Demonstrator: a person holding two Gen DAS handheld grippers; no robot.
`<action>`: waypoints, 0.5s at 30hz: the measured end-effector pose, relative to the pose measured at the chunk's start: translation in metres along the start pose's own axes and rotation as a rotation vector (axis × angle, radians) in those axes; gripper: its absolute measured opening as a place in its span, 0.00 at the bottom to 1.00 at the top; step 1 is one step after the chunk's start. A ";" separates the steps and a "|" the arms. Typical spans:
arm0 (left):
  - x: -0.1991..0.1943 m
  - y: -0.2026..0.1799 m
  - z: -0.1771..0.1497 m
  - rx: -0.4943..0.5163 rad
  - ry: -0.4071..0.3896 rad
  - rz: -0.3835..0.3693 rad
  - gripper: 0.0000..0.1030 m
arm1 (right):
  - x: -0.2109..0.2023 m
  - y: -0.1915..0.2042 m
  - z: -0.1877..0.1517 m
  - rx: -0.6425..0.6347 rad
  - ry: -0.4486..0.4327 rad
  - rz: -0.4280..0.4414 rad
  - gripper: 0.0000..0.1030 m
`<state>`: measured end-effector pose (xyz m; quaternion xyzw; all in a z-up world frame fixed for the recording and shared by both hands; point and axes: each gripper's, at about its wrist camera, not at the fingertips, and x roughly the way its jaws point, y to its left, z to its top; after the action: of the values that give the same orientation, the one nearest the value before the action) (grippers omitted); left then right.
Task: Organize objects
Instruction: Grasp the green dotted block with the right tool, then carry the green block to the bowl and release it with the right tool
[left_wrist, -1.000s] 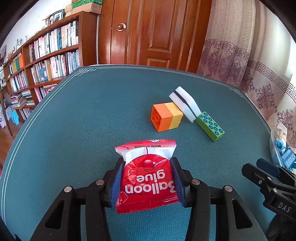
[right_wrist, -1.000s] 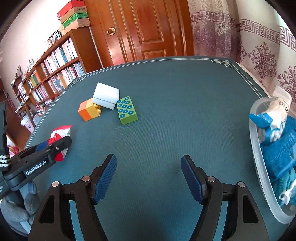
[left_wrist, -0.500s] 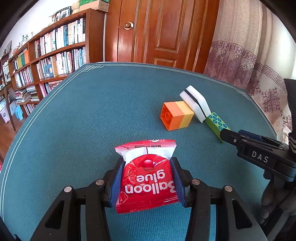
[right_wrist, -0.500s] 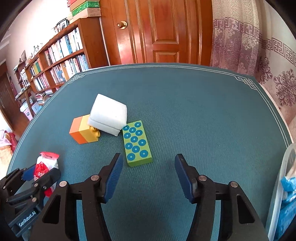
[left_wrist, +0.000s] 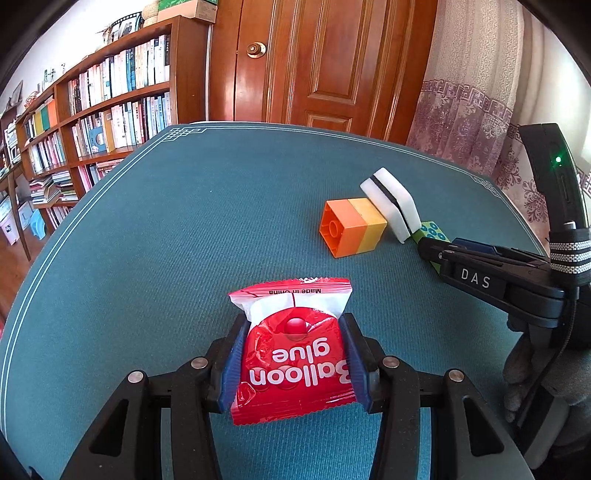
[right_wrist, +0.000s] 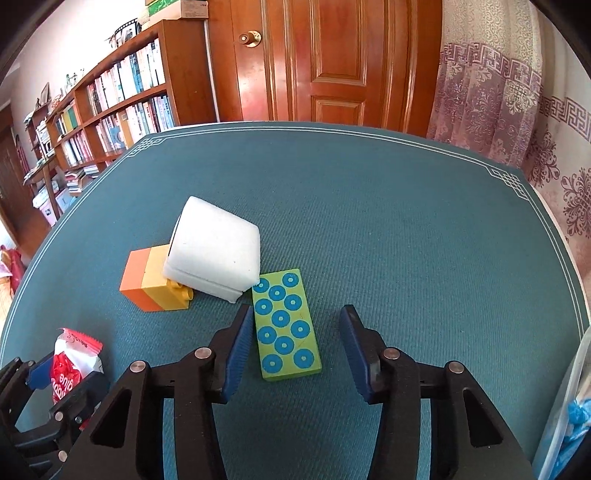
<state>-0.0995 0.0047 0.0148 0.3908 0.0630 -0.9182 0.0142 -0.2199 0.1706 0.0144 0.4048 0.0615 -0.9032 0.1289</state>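
My left gripper is shut on a red and white "Balloon glue" packet, which also shows in the right wrist view. My right gripper is open, its jaws on either side of the near end of a flat green block with blue dots. It shows at the right of the left wrist view, over the same green block. A white sponge leans on an orange and yellow brick just beyond the green block.
The green table cloth stretches far and right of the blocks. A clear plastic container with blue contents sits at the right edge. A bookshelf and a wooden door stand behind the table.
My right gripper has moved forward and left to the green block, which now lies between its open jaws. My left gripper still holds the packet and has edged forward.
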 end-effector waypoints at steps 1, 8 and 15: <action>0.000 0.000 0.000 0.000 0.001 -0.001 0.50 | 0.000 0.001 0.000 -0.004 -0.001 -0.013 0.41; 0.001 -0.001 0.000 0.004 0.003 -0.006 0.50 | -0.004 -0.004 -0.005 0.022 -0.012 -0.028 0.29; 0.001 0.000 0.000 0.007 0.002 -0.009 0.50 | -0.020 -0.009 -0.023 0.051 -0.021 -0.029 0.29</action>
<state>-0.1002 0.0052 0.0141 0.3917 0.0617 -0.9180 0.0088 -0.1937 0.1873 0.0141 0.3976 0.0433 -0.9104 0.1061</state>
